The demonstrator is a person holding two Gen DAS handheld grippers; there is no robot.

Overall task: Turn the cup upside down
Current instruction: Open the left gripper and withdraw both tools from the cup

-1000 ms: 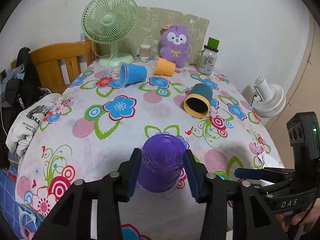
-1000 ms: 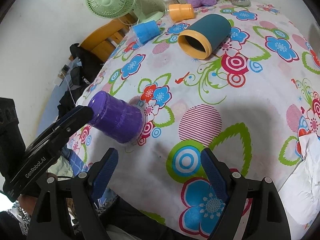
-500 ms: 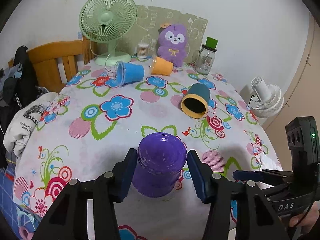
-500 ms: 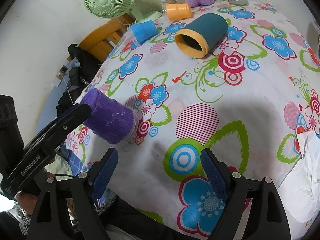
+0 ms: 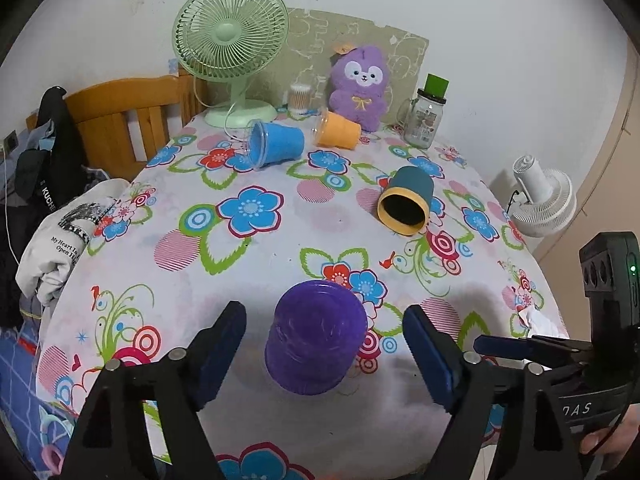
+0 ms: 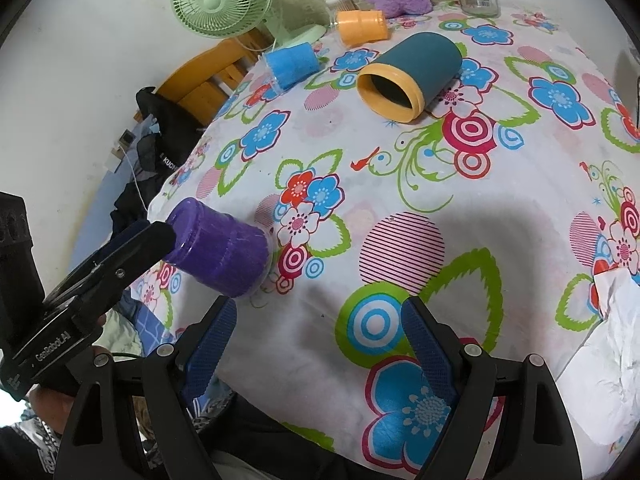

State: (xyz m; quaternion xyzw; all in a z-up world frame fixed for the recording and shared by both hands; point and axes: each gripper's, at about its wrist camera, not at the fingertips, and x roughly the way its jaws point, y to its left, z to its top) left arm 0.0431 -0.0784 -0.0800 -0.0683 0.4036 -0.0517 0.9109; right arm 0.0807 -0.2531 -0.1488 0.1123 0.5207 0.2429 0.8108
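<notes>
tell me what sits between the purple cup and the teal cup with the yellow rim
Nothing: in both wrist views only bare flowered tablecloth lies between the purple cup and the teal cup.

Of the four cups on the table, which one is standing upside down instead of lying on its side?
The purple cup, mouth down between the open left gripper fingers. The blue cup, orange cup and teal cup all lie sideways.

Green fan point(image 5: 231, 44), purple plush point(image 5: 361, 87), glass jar point(image 5: 425, 122) along the floral tablecloth's point(image 5: 256, 248) far edge.

Home room: floral tablecloth point(image 5: 256, 248), plush toy point(image 5: 362, 86), desk fan point(image 5: 230, 36), wooden chair point(image 5: 120, 120) (clothes draped).
</notes>
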